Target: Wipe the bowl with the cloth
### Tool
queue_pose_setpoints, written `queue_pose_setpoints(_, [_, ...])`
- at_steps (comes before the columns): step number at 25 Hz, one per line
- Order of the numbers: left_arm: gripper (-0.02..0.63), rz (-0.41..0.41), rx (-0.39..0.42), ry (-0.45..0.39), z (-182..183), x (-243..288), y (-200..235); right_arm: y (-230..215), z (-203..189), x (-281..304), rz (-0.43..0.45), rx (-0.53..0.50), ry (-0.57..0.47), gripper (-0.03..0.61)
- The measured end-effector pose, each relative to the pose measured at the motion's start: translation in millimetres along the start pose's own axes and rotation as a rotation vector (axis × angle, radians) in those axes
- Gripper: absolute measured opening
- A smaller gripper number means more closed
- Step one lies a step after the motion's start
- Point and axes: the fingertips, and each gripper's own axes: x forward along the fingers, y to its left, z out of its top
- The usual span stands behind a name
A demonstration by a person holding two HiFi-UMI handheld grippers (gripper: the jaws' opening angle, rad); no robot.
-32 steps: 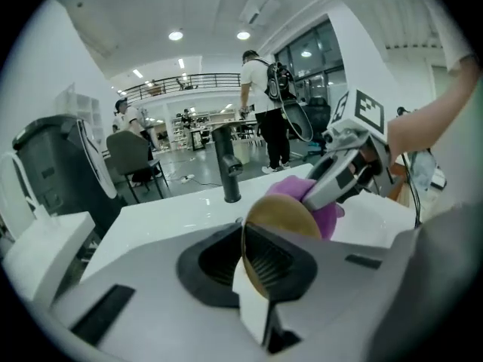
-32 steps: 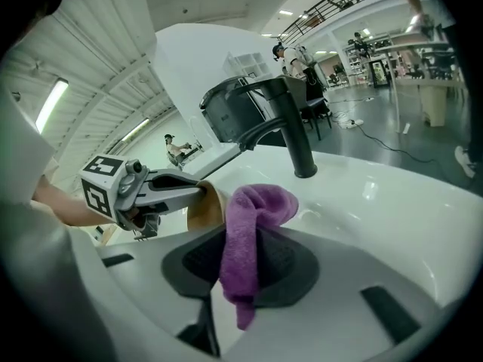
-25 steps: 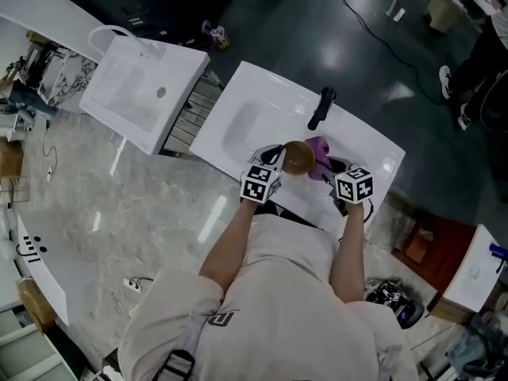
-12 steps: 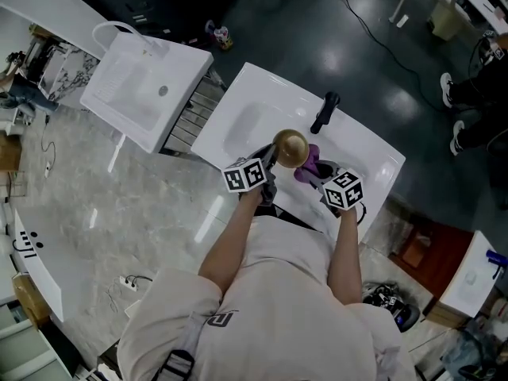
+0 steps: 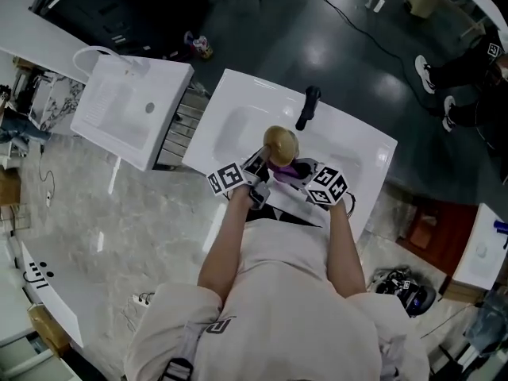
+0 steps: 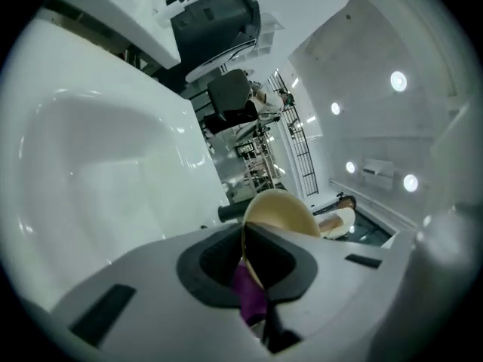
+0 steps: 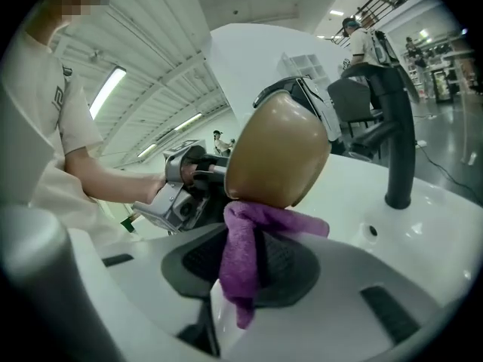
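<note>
A tan bowl [image 5: 279,143] hangs tilted above the white sink [image 5: 238,117], its rim pinched in my left gripper [image 5: 260,167]. From the left gripper view I see the bowl [image 6: 283,211] edge-on between the jaws, with purple cloth [image 6: 247,294] behind it. My right gripper [image 5: 300,171] is shut on the purple cloth [image 5: 286,167] and presses it against the bowl's underside. In the right gripper view the bowl [image 7: 278,149] rests on the bunched cloth [image 7: 245,255], and the left gripper [image 7: 198,183] holds it from the far side.
A black tap [image 5: 308,105] stands at the sink's far rim, close behind the bowl. A second white basin [image 5: 127,109] lies to the left across a metal rack [image 5: 179,125]. Marble floor lies at left, dark floor beyond.
Both grippers drew nearer to each other and lifted the bowl slightly away from me. The cloth went from beside the bowl to beneath it.
</note>
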Motion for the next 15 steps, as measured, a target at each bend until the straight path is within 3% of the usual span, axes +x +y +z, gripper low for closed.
queue_pose_setpoints(2, [0.018,-0.162,-0.098,0.045,-1.2,6.6,-24.3,3.7,11.0,-1.0,0.023,-0.010,-0.046,0.087])
queue_pose_setpoints(4, [0.018,-0.263,-0.163,0.112,-3.4,8.7,-38.7,6.9,19.5,-3.6,0.036,-0.029,-0.086,0.087])
queue_pose_setpoints(9, [0.018,-0.391,-0.201,0.300,-12.5,3.8,-58.7,9.0,30.6,-11.5,0.021,-0.090,-0.130,0.089])
queue_pose_setpoints(15, [0.020,-0.516,-0.176,0.506,-34.1,-9.0,-79.3,-1.9,41.4,-23.2,-0.024,-0.111,-0.188,0.089])
